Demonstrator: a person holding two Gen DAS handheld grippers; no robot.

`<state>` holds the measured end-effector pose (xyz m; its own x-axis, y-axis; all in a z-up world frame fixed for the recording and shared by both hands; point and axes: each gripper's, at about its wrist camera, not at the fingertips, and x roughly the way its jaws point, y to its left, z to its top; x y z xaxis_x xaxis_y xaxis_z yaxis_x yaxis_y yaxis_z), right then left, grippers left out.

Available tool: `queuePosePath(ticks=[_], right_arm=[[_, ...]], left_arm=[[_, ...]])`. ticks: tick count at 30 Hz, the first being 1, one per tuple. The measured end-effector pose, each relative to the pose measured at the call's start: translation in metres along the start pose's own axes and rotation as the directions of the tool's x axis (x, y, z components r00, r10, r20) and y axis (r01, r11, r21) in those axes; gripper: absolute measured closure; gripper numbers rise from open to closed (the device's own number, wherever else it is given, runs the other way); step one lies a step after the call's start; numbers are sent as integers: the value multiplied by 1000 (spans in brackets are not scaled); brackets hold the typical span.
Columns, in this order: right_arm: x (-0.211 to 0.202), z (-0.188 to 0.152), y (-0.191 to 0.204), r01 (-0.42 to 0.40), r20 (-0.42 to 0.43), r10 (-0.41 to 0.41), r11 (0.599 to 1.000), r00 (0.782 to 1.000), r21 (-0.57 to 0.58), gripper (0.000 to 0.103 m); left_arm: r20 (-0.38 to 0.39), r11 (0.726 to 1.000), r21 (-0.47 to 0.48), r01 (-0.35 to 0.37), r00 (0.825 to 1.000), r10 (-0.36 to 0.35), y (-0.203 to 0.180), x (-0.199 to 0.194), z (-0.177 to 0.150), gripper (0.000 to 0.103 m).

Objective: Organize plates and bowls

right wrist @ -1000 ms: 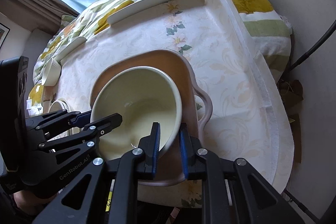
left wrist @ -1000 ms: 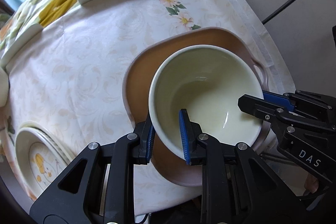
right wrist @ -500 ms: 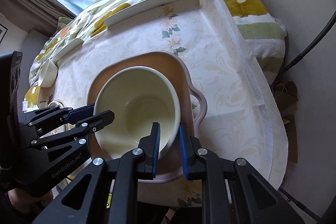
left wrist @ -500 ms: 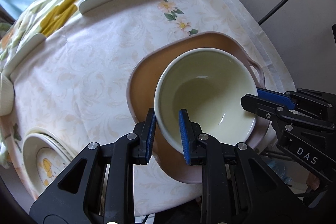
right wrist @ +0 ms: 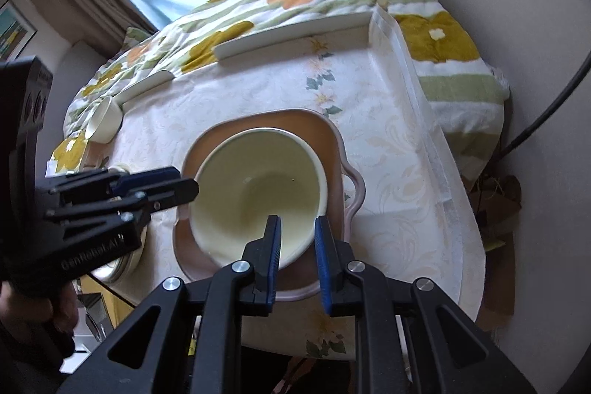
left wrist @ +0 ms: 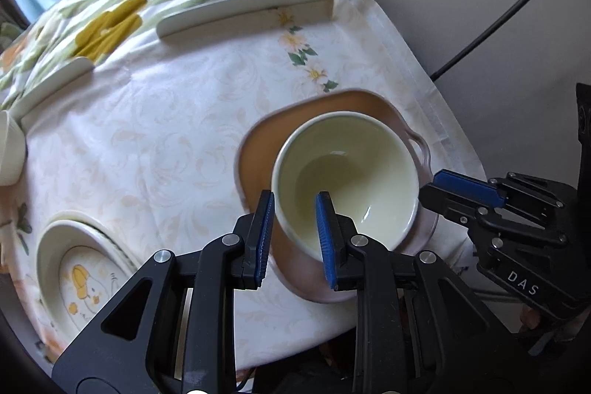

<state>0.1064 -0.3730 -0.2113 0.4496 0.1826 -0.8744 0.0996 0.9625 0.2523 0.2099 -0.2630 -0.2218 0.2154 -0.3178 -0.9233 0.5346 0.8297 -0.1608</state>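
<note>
Both rose — left gripper (left wrist: 294, 205) and right gripper (right wrist: 297, 228), jaws just opened, loosely straddle the cream bowl (left wrist: 354, 168).

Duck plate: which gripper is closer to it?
Left. The left gripper is at the rim of the bowl on the side facing the duck plate. The right gripper is at the bowl's opposite rim, so the whole bowl lies between it and the plate.

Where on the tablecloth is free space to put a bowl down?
Free: the wide patch between the pink dish, the duck plates and the far white rails. Crowded: the near right corner, with the cream bowl inside that dish.
</note>
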Motion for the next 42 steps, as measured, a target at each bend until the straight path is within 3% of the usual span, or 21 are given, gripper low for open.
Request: queuePosePath(ticks=[1,2,3,4,5,7,10,16,20,26,30,34,37,42], right_arm=[[-4,-1,2,-4,12,4,1000,1000,-22,75],[-7,-2,4,-5,25,6,999,1000,-41,53],[-12,-3,6,-5,47,8,998,999,-60,33],[-17,-3,8,-11,65,16,997,998,-76,27],[-20,-4,10,-19,72,26,996,997,-90,22],[-26,-4,14,-31,80,41,992,996,-122,18],[-33,-2,20,-38,94,54,985,994,-166,4],[-53,18,41,-88,144,132,958,981,-274,3],[-57,45,71,-138,118,195,917,974,-373,3],[-48,93,132,-208,67,275,846,959,-491,3],[-32,122,184,-259,22,328,786,945,-562,3],[-5,154,231,-319,-19,373,766,928,-558,3],[29,177,266,-354,-69,381,757,922,-550,3],[108,205,320,-386,-179,346,751,921,-536,3]], left_arm=[[10,1000,-3,-5,1000,5,0,-4,0,75],[22,1000,-9,-6,1000,6,1,-9,-1,67],[34,1000,-15,-5,999,6,1,-14,-1,38],[50,1000,-25,-8,999,9,2,-18,-2,8],[68,999,-37,-10,998,13,3,-24,-3,0],[94,998,-64,-26,995,32,6,-34,-4,0],[127,993,-106,-58,989,71,14,-50,-9,0],[205,968,-208,-143,961,186,34,-90,-22,0],[239,937,-293,-191,934,265,55,-120,-33,0],[264,857,-465,-223,889,374,115,-160,-52,0],[292,777,-595,-205,846,446,171,-188,-68,0],[270,705,-681,-195,829,490,231,-203,-78,0],[257,655,-738,-161,831,494,278,-202,-84,0],[222,577,-812,-89,867,446,358,-163,-83,0]])
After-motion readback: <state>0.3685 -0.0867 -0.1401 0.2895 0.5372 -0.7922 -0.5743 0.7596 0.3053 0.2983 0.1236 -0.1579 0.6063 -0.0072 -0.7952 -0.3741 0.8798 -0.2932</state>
